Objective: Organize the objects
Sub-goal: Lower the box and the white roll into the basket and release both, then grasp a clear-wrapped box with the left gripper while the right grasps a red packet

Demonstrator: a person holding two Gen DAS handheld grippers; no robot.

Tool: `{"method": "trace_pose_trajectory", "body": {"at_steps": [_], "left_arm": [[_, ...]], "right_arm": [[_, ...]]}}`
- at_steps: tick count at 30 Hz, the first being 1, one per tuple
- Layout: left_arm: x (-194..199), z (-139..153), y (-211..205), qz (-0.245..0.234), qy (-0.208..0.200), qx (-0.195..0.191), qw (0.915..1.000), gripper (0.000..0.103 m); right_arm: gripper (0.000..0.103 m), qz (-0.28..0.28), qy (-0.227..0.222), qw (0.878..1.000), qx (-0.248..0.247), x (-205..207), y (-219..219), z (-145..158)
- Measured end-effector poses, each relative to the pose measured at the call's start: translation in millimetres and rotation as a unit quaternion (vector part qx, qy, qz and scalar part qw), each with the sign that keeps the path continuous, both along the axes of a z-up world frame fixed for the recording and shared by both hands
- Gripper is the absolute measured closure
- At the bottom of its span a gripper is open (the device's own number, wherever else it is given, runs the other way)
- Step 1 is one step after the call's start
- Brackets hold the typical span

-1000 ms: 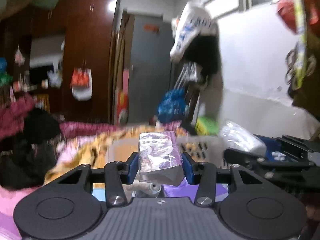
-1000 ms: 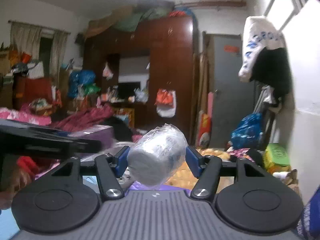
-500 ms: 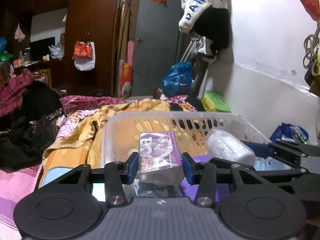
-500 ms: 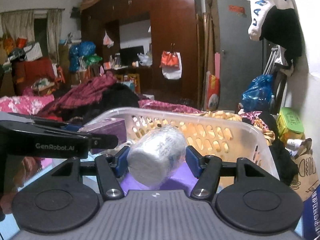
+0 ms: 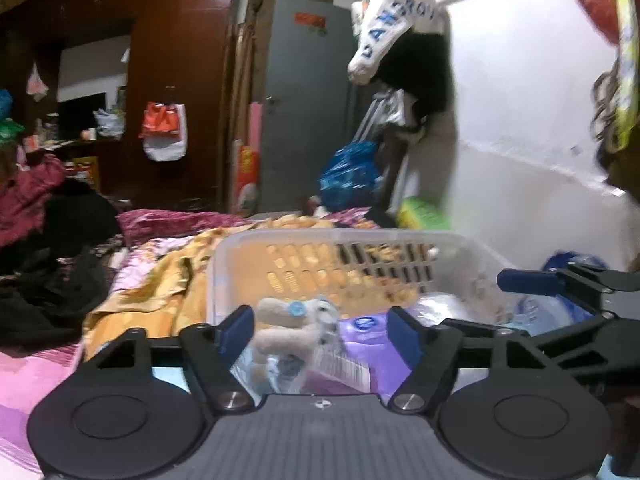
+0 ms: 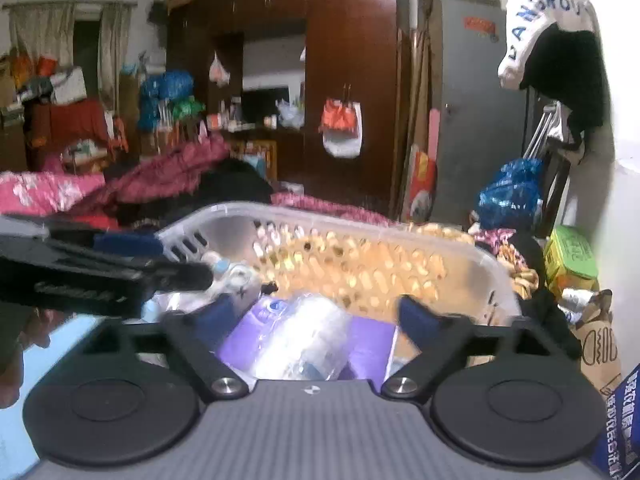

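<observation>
A translucent white plastic basket (image 5: 340, 236) (image 6: 360, 224) sits on the bed in front of both grippers. My left gripper (image 5: 320, 330) is open and empty over the basket's near side. Below it lie a small grey plush toy (image 5: 296, 320) and a purple packet (image 5: 368, 340). My right gripper (image 6: 316, 314) is open and empty too. A clear-wrapped white roll (image 6: 308, 336) lies under it on the purple packet (image 6: 372, 344) inside the basket. The right gripper shows at the right of the left wrist view (image 5: 560, 280), the left gripper at the left of the right wrist view (image 6: 100, 276).
An orange-yellow blanket (image 5: 160, 280) lies left of the basket. Dark and pink clothes (image 5: 48, 240) pile up at far left. A white wall (image 5: 520, 200) runs along the right. A green box (image 6: 572, 252) and a paper bag (image 6: 596, 340) sit right of the basket.
Both grippers have opened. The purple packet left my left gripper and the wrapped roll left my right gripper; both now lie in the basket.
</observation>
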State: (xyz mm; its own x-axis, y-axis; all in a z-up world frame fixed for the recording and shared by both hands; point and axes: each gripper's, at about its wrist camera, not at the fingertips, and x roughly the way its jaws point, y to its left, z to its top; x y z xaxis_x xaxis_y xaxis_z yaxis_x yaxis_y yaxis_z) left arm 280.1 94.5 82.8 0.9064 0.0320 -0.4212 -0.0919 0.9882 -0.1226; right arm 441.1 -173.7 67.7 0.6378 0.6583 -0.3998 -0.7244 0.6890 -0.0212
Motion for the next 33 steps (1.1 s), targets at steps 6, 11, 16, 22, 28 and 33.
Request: {"method": "trace_pose_trajectory", "body": {"at_steps": [6, 11, 16, 22, 28, 33], "left_arm": [[-67, 13, -8, -0.005, -0.066, 0.030, 0.9973, 0.009], [-113, -4, -16, -0.013, -0.069, 0.055, 0.9960, 0.005], [-116, -29, -10, -0.005, -0.048, 0.063, 0.9968, 0.005], [-84, -52, 5, -0.006, -0.005, 0.034, 0.9994, 0.005], [-55, -79, 3, 0.003, 0.045, 0.038, 0.9982, 0.005], [-41, -88, 11, 0.007, 0.065, 0.019, 0.9977, 0.005]], "right_arm": [[0.000, 0.002, -0.015, 0.999, 0.037, -26, -26, 11], [0.000, 0.038, -0.025, 0.996, 0.082, -68, -58, -6], [0.000, 0.025, 0.010, 0.997, 0.075, -65, -60, -34], [0.000, -0.025, 0.115, 0.991, 0.057, -19, -38, -58], [0.000, -0.033, 0.142, 0.989, 0.029, 2, -15, -75], [0.003, -0.018, 0.170, 0.985, 0.015, 12, -8, -85]]}}
